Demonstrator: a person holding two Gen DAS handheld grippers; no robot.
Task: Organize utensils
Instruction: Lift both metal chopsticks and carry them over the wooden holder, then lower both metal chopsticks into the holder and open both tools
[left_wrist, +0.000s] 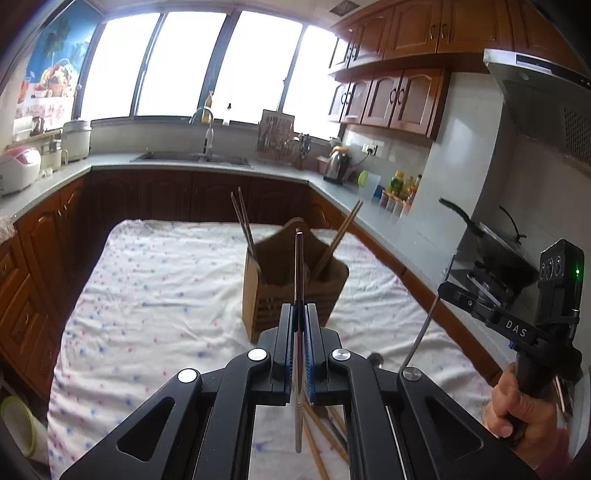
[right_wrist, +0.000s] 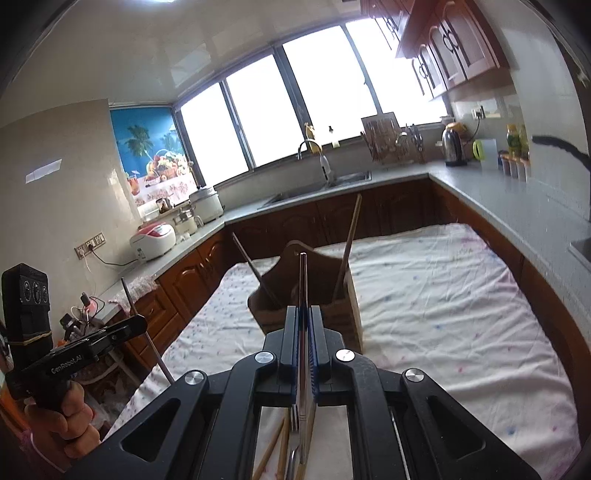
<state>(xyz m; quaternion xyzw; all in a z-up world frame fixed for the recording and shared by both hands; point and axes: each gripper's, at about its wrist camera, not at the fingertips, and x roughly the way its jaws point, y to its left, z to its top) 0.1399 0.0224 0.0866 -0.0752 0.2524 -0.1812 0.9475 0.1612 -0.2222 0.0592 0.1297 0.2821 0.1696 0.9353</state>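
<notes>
Jaws of left gripper (left_wrist: 300, 314) clamped on thin metal utensil (left_wrist: 298, 273), long axis running forward along fingers, tip raised. Right gripper (right_wrist: 303, 314) likewise clamped on a second slim utensil (right_wrist: 303, 280). Wooden holder (left_wrist: 295, 284) dead ahead of both, on cloth-covered table (left_wrist: 155, 295), chopsticks (left_wrist: 243, 225) already standing in it. Neither hand clearly nearer. Loose chopsticks (right_wrist: 275, 448) lying below, still unsorted.
</notes>
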